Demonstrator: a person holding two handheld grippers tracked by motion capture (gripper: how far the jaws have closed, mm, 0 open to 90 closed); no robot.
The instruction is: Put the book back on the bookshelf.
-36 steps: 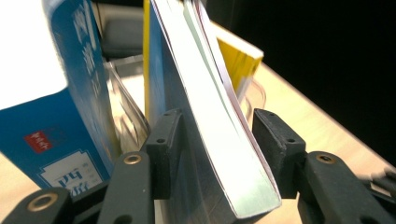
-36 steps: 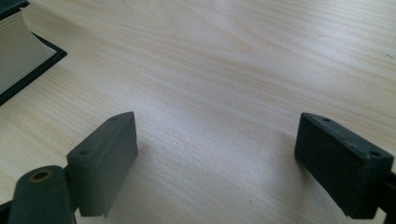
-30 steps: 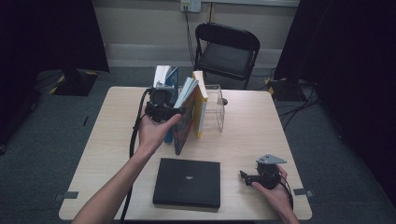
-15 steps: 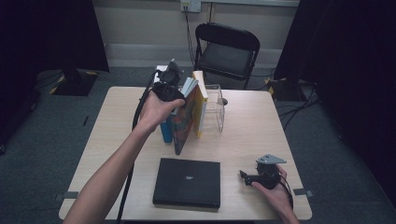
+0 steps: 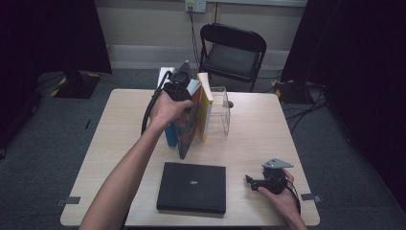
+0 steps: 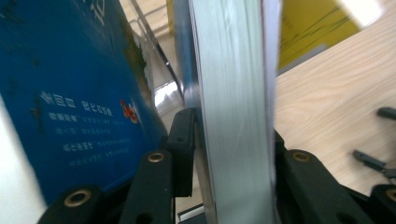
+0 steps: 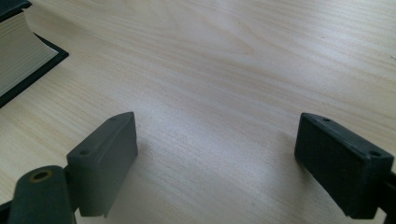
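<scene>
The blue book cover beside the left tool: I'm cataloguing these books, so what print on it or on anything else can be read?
Blue book cover: several rows of pale characters and a small red mark, too blurred to read.
Black book: a small pale mark mid-cover, too small to read.
Yellow book: no legible print.
Nothing can be quoted.

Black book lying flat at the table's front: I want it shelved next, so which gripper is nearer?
Right gripper, open just beside the black book; left gripper clamps an upright book farther back.
</scene>
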